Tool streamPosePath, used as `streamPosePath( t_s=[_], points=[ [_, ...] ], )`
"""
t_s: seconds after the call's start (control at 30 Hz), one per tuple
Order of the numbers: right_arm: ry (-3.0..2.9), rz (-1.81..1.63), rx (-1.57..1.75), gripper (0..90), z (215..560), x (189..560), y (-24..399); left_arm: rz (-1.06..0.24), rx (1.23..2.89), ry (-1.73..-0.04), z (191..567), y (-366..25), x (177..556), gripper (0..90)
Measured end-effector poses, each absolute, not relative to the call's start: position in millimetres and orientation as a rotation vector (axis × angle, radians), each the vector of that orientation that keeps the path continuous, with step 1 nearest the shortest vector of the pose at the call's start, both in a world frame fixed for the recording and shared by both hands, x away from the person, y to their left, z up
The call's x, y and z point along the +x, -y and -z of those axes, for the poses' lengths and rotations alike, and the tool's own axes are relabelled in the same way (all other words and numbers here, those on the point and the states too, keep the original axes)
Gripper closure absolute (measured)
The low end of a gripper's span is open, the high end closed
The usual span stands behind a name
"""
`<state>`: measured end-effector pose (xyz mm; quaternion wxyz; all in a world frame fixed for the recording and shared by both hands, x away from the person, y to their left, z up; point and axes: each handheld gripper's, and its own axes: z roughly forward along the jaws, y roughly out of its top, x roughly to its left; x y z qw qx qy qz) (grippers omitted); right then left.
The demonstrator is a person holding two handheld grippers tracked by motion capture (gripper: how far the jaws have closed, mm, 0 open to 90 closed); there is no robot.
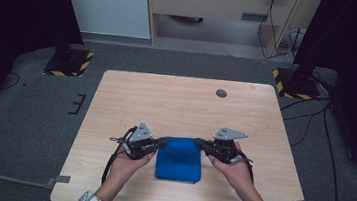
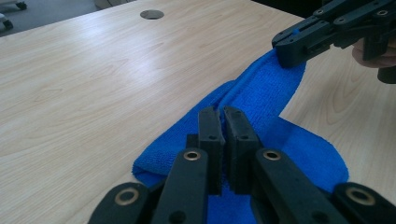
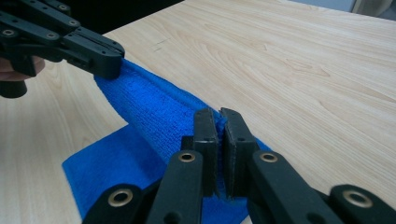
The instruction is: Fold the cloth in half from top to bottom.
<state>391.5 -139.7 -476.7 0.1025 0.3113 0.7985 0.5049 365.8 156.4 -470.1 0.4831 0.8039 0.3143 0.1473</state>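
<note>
I had both grippers clamped on the blue microfiber cloth (image 1: 179, 159), which lay near the front-middle of the wooden table (image 1: 181, 101), between my two hands. The left gripper (image 1: 163, 142) was pinching the cloth's far-left corner; in the left gripper view the jaws sat nearly together w/ a thin blue edge caught between them. The right gripper (image 1: 198, 142) was doing the same at the far-right corner, and in the right gripper view its jaws were closed on the cloth edge too.

Progress, as I judged it: looked like a fold in hand, approx. halfway thru. Done: both far corners were grabbed and lifted, so the far edge hung taut between the grippers, raised off the tabletop. In the left gripper view the cloth (image 2: 261, 100) ran as a lifted ridge from my jaws across to the right gripper (image 2: 290, 55), and the right gripper view showed the mirror of that, the cloth (image 3: 149, 109) stretching to the left gripper (image 3: 108, 65). The near part still lay flat on the wood.

Left to do, prob.: carry the raised edge over toward the near edge, line up the corners, lay it down, let go. Couldn't tell whether the cloth was already folded once; the layering under the ridge was unclear.
</note>
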Motion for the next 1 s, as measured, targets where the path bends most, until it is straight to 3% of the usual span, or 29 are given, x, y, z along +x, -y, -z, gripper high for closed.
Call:
streamPosePath(
  t_s=[1.0],
  points=[
    [-2.449, -1.425, 0.852, 83.1, 507, 360, 138, -0.308, 2.041, -0.762, 500, -159, 342, 84.3]
  ],
)
